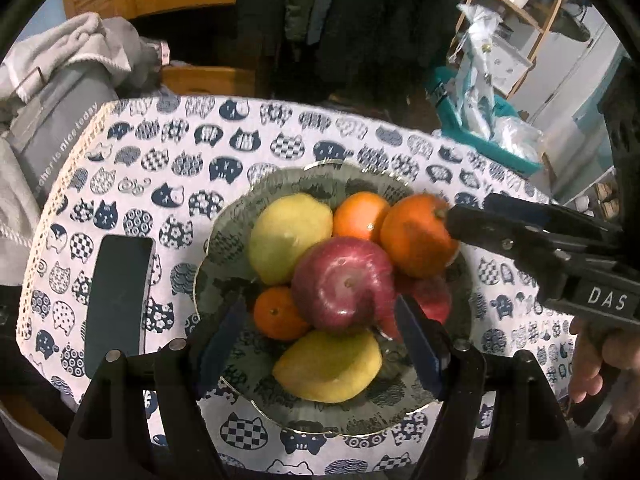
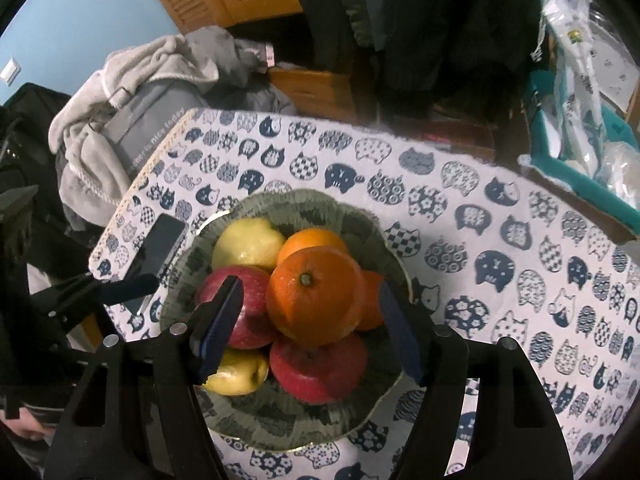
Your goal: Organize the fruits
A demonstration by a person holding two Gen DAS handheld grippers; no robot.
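Item: bowl (image 2: 360,216) of fruit, sitting mid-frame on the cat-print tablecloth (image 2: 520,264) and holding yellow and red apples with oranges, the big orange (image 2: 316,300) sitting on top of the heap. Right gripper (image 2: 310,328) is standing released, fingers straddling that orange with gaps showing on both sides; left gripper (image 1: 320,344) is hovering unclenched and empty over the red apple (image 1: 344,280). Advice: the orange is perching high, so lifting straight up without brushing it is likely keeping the heap steady.

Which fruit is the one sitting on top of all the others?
Find the green plate on the cat-print cloth. Fruit is heaped on it, and highest up sits the big orange. Unlike its neighbours, its green stem dot faces upward.
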